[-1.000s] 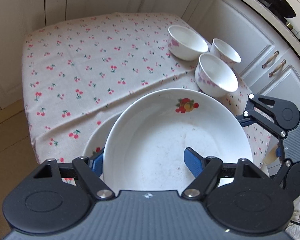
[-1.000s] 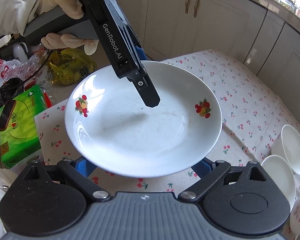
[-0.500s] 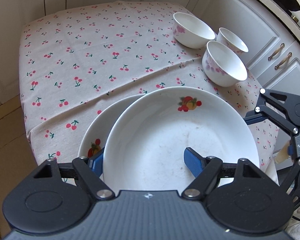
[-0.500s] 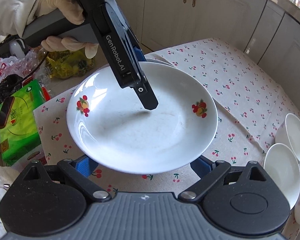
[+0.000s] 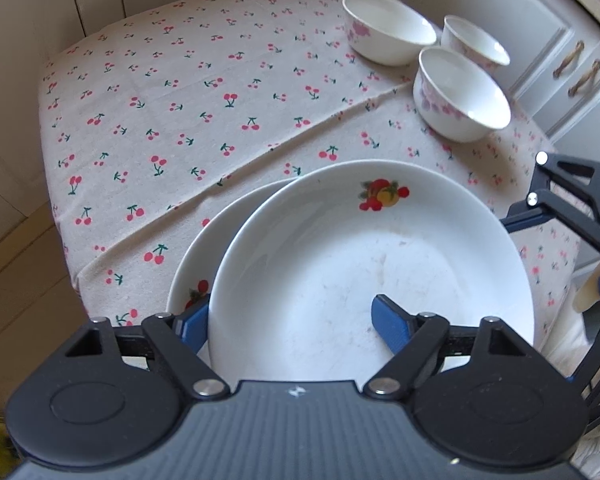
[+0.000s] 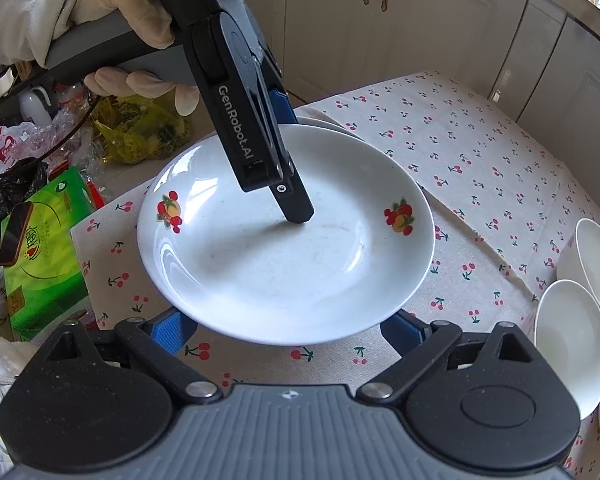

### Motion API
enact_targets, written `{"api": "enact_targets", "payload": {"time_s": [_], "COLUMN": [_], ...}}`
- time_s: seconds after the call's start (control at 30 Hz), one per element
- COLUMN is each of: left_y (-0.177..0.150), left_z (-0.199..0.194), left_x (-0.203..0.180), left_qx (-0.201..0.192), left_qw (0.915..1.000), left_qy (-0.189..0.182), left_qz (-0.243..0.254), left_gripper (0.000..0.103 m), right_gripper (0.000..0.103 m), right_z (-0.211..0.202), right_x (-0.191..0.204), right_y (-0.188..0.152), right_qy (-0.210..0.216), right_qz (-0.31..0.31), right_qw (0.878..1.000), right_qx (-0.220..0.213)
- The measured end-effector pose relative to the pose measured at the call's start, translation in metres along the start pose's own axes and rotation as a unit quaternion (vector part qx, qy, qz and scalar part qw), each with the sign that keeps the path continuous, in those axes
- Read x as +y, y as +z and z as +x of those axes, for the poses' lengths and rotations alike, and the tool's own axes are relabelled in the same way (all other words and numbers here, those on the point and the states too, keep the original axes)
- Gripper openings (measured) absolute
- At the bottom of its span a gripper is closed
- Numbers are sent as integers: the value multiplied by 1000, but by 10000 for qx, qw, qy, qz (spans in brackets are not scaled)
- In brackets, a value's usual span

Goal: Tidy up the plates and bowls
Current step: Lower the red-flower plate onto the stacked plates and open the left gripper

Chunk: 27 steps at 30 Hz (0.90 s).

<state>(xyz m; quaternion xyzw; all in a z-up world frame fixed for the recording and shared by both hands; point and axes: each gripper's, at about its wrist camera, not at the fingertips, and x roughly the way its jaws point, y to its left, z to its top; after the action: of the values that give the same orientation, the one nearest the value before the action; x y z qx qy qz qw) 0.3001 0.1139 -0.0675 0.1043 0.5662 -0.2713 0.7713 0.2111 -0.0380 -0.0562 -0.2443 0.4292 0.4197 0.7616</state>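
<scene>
The left hand-held gripper [image 5: 288, 320] grasps the near rim of a white fruit-print plate [image 5: 372, 264], one blue finger [image 5: 392, 322] lying inside the dish and the other blue finger [image 5: 192, 322] under the rim on the outside. In the right wrist view this left hand-held gripper [image 6: 290, 200] comes in from the upper left, held by a gloved hand [image 6: 140, 20], with its black fingertip [image 6: 296, 208] resting on the plate's inner face. The held plate sits over a second fruit-print plate [image 5: 204, 256], which lies on the cherry-print tablecloth [image 5: 180, 112] covering the desk; only the lower plate's left arc shows. Whether the two plates touch cannot be told.

The right hand-held gripper [image 6: 288, 330] is released, its jaws spread wide, with the held plate's [image 6: 288, 240] near edge lying between and ahead of the two blue fingers [image 6: 172, 328], apart from them. In the left wrist view the right hand-held gripper [image 5: 572, 216] stands just beside the plate's right rim.

Farther right, at the far corner of the desk, three white bowls with pink flowers stand close together: a wide bowl [image 5: 388, 28], a small bowl [image 5: 476, 42] behind, and a nearer bowl [image 5: 460, 96]. White cabinet doors [image 6: 440, 32] rise behind the desk.
</scene>
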Motion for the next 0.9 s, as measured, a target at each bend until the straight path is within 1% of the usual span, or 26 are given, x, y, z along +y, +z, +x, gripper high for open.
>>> {"api": "enact_targets", "payload": {"time_s": [0.1, 0.2, 0.53, 0.77, 0.9], "left_y": [2, 2, -3, -6, -11], "left_z": [1, 2, -7, -12, -21], "left_x": [-3, -4, 1, 6, 6], "left_qx": [129, 144, -21, -184, -387], "left_qw": [9998, 9997, 10000, 9998, 9991], "left_qy": [105, 142, 92, 24, 134], "left_qz": [83, 143, 28, -73, -96], "left_gripper": [84, 84, 84, 85, 85], "right_gripper": [99, 99, 99, 100, 100], "right_z": [0, 0, 1, 4, 3], "right_x": [1, 0, 0, 2, 4], "right_y": [0, -1, 0, 1, 0], "right_qy": [4, 27, 61, -12, -136], "right_qz": [-19, 7, 46, 66, 108], "right_qw": [10000, 10000, 9999, 9999, 9998], "right_qx": [-29, -51, -82, -85, -101]}}
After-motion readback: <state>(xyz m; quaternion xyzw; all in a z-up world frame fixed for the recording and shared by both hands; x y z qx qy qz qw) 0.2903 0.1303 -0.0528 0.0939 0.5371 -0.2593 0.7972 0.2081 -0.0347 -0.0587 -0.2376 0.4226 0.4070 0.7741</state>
